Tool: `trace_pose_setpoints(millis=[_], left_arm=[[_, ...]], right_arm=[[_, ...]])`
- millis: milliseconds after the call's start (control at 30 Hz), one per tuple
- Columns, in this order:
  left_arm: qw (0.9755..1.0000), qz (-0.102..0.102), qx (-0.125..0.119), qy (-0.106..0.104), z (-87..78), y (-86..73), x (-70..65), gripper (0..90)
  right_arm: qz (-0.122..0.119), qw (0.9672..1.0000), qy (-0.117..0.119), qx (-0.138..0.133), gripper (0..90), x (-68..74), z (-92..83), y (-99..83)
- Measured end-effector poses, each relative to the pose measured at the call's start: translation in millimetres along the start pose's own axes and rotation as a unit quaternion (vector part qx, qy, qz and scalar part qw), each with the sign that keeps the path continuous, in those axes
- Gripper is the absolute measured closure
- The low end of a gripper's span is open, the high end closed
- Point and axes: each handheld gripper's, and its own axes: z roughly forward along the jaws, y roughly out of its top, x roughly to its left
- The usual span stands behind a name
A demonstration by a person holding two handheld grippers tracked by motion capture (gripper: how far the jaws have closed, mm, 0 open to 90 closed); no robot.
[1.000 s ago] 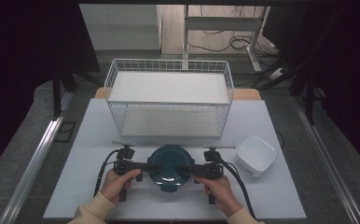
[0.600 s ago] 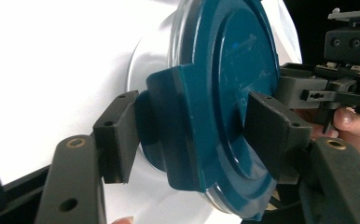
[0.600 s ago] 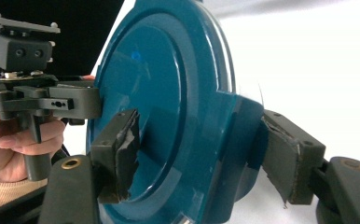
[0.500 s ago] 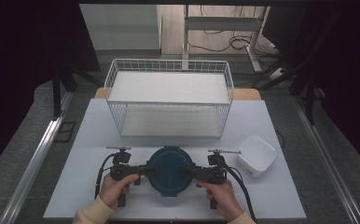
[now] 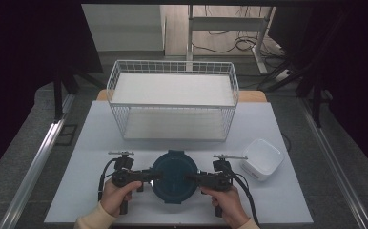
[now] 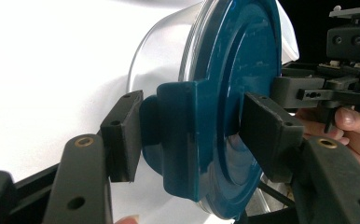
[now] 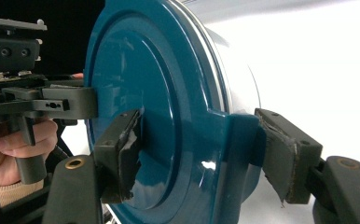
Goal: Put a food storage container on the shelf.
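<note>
A round container with a dark teal lid (image 5: 174, 176) sits at the near centre of the white desk (image 5: 96, 143). The left gripper (image 5: 146, 176) has its jaws pinching the lid's left latch tab (image 6: 180, 135). The right gripper (image 5: 197, 179) has its jaws pinching the opposite tab (image 7: 236, 154). A white wire basket (image 5: 172, 102) stands behind, well apart. A white square box (image 5: 262, 159) lies near the right gripper.

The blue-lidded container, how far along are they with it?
Done: each gripper, left and right, has its jaws around a clip tab of the blue lid. In hand: the container sits gripped on the table. Left: likely moving it; the wire basket is empty.
</note>
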Motion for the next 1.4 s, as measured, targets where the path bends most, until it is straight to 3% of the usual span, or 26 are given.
trace_pose_setpoints(millis=[233, 633, 767, 900, 1400], left_arm=[[0.9999, 0.014, -0.004, 0.006, -3.4, 0.5, -4.1, 41.3], [0.9993, 0.034, -0.019, -0.002, -11.9, 5.1, -12.0, 41.4], [0.9985, 0.05, -0.02, 0.002, -14.2, 8.0, -15.8, 41.4], [0.9984, 0.053, -0.02, 0.0, -14.7, 10.7, -16.7, 41.5], [0.9971, 0.069, -0.032, -0.005, -25.2, 23.0, -26.8, 41.5]], right_arm=[[-0.008, 1.0, 0.002, -0.001, 34.4, 3.6, -0.8, 0.9], [-0.047, 0.9987, -0.006, -0.017, 34.6, 17.8, -10.0, 9.5], [-0.049, 0.9986, -0.003, -0.019, 34.7, 19.2, -11.9, 10.5], [-0.048, 0.9986, -0.004, -0.02, 34.8, 20.3, -13.5, 11.8], [-0.077, 0.9965, -0.008, -0.032, 35.4, 34.5, -23.9, 25.0]])
